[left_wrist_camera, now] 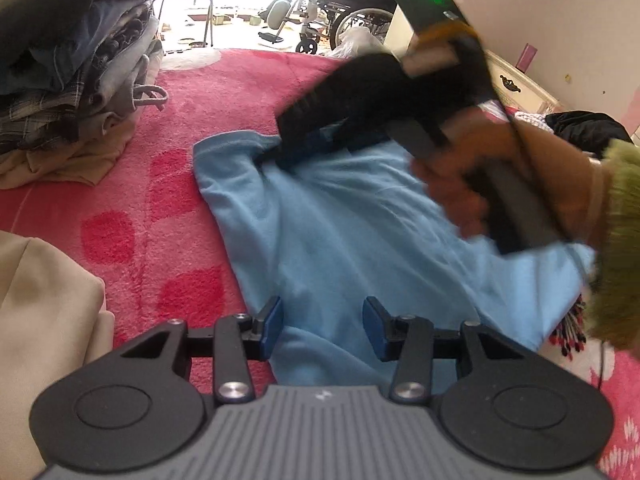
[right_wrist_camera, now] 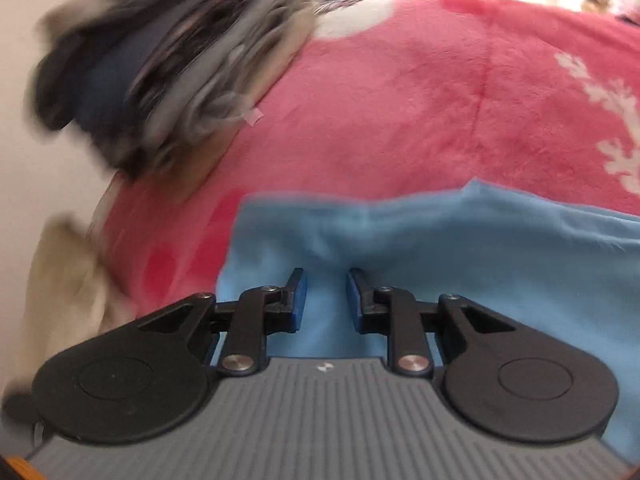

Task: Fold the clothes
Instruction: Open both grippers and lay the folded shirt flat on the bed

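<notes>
Left gripper (left_wrist_camera: 322, 328) hovering apart over light-blue shirt's (left_wrist_camera: 340, 232) near hem, gripping nothing | right gripper (right_wrist_camera: 324, 294) jaws narrowly apart at far-left fold, no pinch visible | shirt lying mid pink blanket (left_wrist_camera: 180, 128) | I'm advising: pinch both layers, lift evenly, avoid dragging.

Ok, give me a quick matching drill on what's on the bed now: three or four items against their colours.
Items:
1. garment under the grippers
2. blanket
3. stack of folded clothes
4. cloth at near left

Colours:
A. cream
B. light blue
C. greys and dark blue
D. pink-red

Pairs: 1-B, 2-D, 3-C, 4-A
</notes>
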Demonstrator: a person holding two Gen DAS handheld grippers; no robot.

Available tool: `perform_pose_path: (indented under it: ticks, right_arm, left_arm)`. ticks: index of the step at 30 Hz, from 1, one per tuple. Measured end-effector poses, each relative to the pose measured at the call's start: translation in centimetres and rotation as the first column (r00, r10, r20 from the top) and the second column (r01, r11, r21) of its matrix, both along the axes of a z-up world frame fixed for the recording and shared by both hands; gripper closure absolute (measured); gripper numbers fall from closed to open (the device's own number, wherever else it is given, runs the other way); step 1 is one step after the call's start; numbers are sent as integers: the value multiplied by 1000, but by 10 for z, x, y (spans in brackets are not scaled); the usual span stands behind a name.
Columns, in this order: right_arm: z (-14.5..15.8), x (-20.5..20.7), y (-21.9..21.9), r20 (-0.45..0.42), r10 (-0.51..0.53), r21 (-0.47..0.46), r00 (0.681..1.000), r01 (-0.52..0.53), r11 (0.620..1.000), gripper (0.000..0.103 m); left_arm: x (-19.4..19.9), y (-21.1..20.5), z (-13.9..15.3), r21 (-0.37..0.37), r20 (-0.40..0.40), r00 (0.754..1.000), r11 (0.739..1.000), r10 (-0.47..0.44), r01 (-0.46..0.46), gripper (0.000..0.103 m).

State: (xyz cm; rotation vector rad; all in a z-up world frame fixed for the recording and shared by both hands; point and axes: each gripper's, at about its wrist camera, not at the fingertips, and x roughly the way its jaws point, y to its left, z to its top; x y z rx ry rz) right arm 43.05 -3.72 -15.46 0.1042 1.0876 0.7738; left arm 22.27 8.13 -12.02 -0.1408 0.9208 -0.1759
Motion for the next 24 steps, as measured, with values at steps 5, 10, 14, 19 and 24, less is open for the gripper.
perform_pose_path:
  ticks: [5,10,14,19,24]
  right_arm:
    - [19,23,-50,-16,-351,226,936,345,911,81]
    - [52,4,-132,-11,-370,188,929,365,912,81]
    - [57,-4,-186,67,-378,-17,924,379,925,78]
    - [11,37,-233,28,-499,-108,866,499,860,79]
    - [1,68,-275,72,-707,40,704,706,707,78]
  left_arm:
    - [0,-2,1,-1,-1,1000,1000,6,-6,57]
    - [-1,-6,0,20,6,1000,1000,-7,7,56]
    - [-1,-9,-3,52,4,1000,998,-17,17,56]
    - [0,-12,-6,84,2,1000,996,-21,21,56]
    - [3,-12,-7,87,0,1000,996,-3,3,56]
